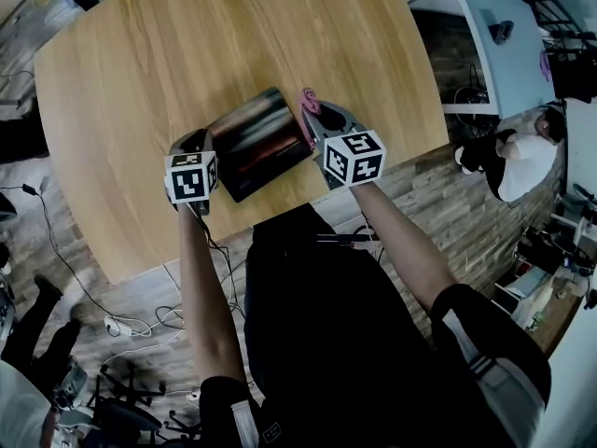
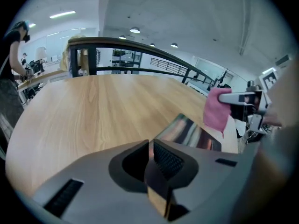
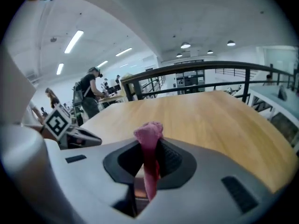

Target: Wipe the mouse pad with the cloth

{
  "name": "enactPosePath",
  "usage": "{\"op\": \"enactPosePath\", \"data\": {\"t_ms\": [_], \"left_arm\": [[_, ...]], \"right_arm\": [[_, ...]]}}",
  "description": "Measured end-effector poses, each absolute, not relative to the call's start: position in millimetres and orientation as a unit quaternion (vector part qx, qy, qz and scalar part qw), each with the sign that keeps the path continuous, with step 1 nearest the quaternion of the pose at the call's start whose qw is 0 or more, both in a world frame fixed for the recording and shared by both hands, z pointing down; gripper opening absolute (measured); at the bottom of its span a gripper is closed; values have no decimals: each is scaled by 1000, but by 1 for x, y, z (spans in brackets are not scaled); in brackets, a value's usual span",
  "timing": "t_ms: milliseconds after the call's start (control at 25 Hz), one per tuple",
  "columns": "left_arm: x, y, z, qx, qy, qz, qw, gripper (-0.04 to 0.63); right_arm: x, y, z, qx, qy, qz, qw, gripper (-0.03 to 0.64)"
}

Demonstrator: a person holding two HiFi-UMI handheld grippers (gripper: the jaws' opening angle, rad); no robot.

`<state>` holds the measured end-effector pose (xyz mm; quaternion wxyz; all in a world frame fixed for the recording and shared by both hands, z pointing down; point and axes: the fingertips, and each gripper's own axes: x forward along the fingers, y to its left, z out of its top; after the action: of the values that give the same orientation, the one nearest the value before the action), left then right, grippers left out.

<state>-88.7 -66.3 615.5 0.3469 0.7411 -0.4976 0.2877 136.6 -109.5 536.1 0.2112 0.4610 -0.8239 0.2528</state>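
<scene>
The mouse pad (image 1: 259, 143), dark with a glossy print, lay on the near part of the wooden table (image 1: 131, 73), between the two grippers. Its left edge sat at the left gripper (image 1: 194, 143). In the left gripper view, that gripper's (image 2: 150, 149) jaws were closed together on a thin dark sheet that looked like the pad's edge, and the rest of the pad (image 2: 191, 132) spread away to the right beyond them.

The pink cloth (image 1: 310, 102) was at the pad's far right corner, held by the right gripper (image 1: 315, 124). In the right gripper view the jaws (image 3: 150, 148) were closed tight on the cloth (image 3: 148, 133). It bunched up above the jaws and hung as a thin strip below them. From the left gripper view the cloth (image 2: 217, 111) hung down from the right gripper (image 2: 239, 98), above the pad's far end; whether it touched the pad could not be told.

The left gripper's marker cube (image 3: 58, 122) showed at the left of the right gripper view. Behind it, a person (image 3: 90, 95) stood at a desk beyond the table. A dark railing (image 3: 210, 67) ran along the table's far side. In the head view, cables (image 1: 121, 325) lay on the floor by the table's near edge.
</scene>
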Motion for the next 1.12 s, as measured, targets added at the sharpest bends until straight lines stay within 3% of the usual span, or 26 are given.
{"op": "enactPosePath", "data": {"t_ms": [440,1120], "left_arm": [[-56,-55,651,724,-460,324,399,34],[-58,-53,651,725,-445,341,399,32]], "right_arm": [[111,-145,628,427,-798,225,361,66],[55,-146,640,345,-822,125,435,66]]}}
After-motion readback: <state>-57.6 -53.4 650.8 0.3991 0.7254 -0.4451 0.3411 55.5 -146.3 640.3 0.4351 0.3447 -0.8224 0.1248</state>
